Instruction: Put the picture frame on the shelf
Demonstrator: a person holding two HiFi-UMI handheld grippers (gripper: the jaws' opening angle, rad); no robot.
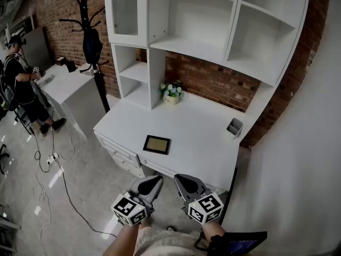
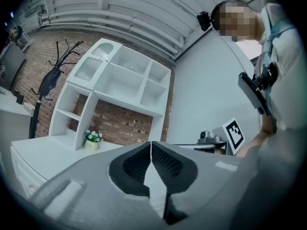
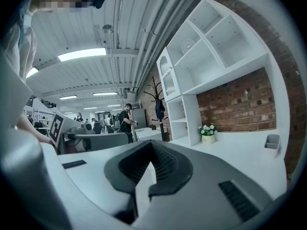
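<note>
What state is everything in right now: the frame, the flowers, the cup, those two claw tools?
picture frame: lying flat on the desk, not yet shelved.
flower pot: upright at the desk's back.
grey cup: upright near the desk's right edge.
left gripper: shut, empty.
right gripper: shut, empty.
drawers: closed.

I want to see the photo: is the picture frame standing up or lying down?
Lying down. In the head view the picture frame rests flat, face up, on the white desk.

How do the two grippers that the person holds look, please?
Both the left gripper and the right gripper have rounded grey shells. Each carries a white cube with black square markers. The fingers are black and ribbed inside.
</note>
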